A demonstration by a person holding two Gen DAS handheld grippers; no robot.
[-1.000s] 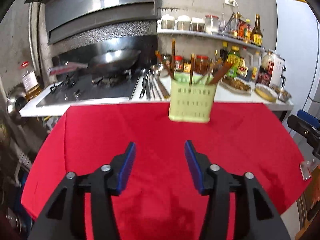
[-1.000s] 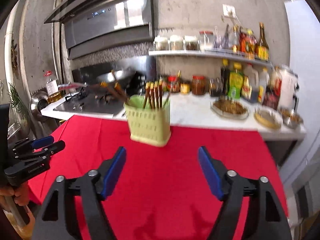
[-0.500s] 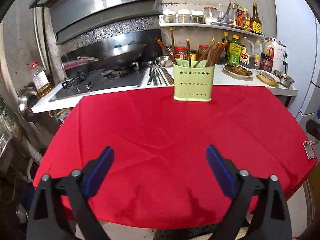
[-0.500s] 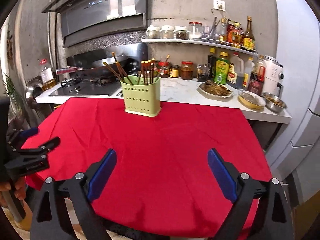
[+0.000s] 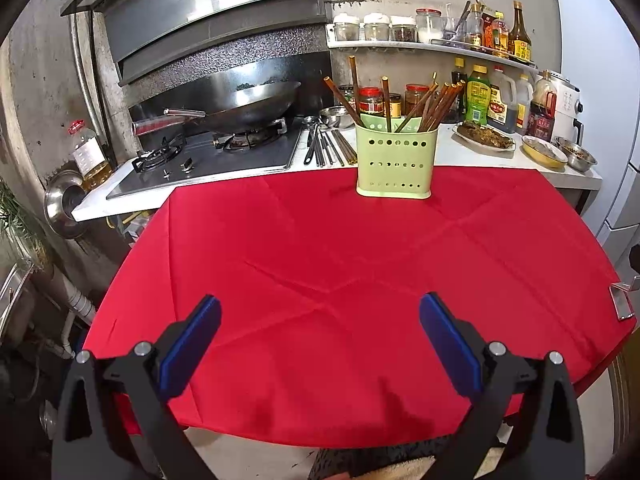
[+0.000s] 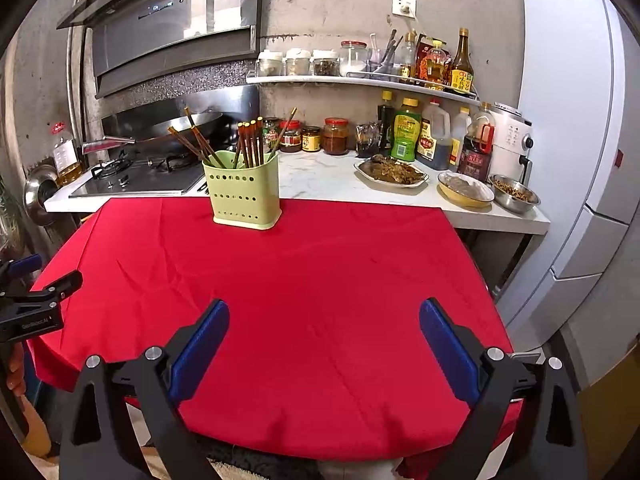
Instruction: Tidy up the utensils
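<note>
A pale green perforated utensil holder (image 5: 394, 162) stands upright at the far edge of the red tablecloth (image 5: 340, 264), with several brown chopsticks (image 5: 430, 106) sticking out of it. It also shows in the right wrist view (image 6: 244, 194), with its chopsticks (image 6: 250, 144). My left gripper (image 5: 320, 340) is open and empty, low over the near edge of the cloth, far from the holder. My right gripper (image 6: 324, 344) is open and empty, also over the near edge. The left gripper also shows at the left edge of the right wrist view (image 6: 32, 280).
Behind the table runs a white counter (image 6: 332, 184) with a gas stove and wok (image 5: 248, 106), loose metal utensils (image 5: 326, 146), jars, sauce bottles (image 6: 406, 132), food dishes (image 6: 392, 172) and a shelf above. A white fridge (image 6: 576, 140) stands at right.
Both grippers have pulled back from the holder toward the near table edge. The left jaws have opened wide from a narrow gap; the right jaws have opened slightly wider.
</note>
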